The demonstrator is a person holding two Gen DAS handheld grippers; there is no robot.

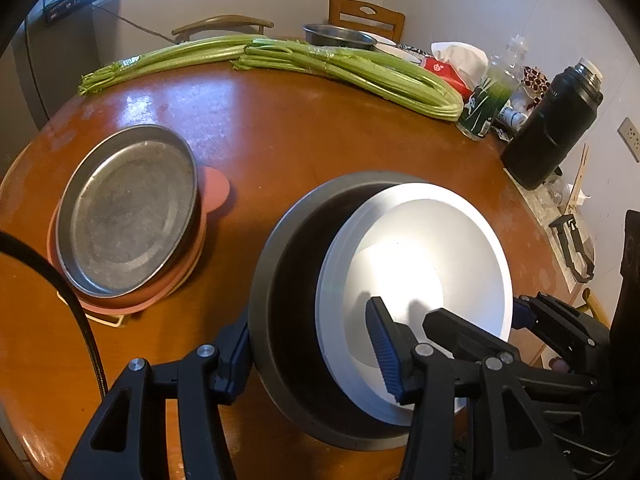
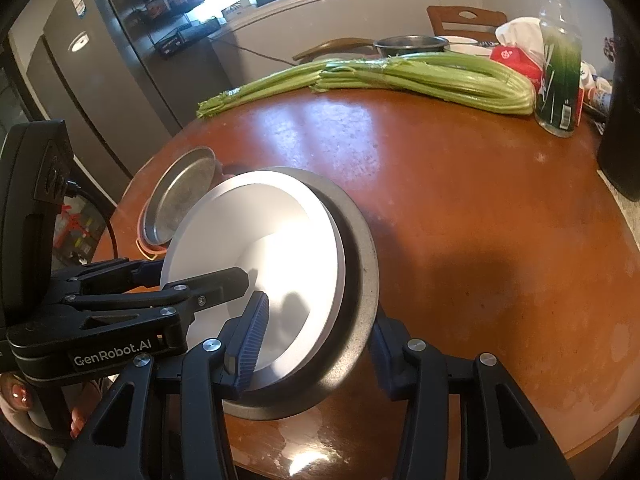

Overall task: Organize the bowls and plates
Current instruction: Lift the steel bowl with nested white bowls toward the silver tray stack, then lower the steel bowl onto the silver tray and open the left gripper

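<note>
Round brown wooden table (image 1: 304, 136), glossy, against a pale wall; dark fridge (image 2: 100, 80) beyond its far edge.

Near edge: grey bowl (image 1: 288, 280) with white bowl (image 1: 432, 248) nested inside, tilted. Left gripper (image 1: 316, 344) pinches the rims at one side, one pad inside the white bowl, the other outside the grey wall. Right gripper (image 2: 316, 344) clamps the opposite side likewise.

Left of it, well apart: steel plate (image 1: 124, 216) on a pink dish (image 1: 216, 188).

Far side: celery (image 1: 320, 64), green can (image 1: 484, 104), black flask (image 1: 556, 124), steel bowl (image 1: 340, 36). Bare tabletop between.
</note>
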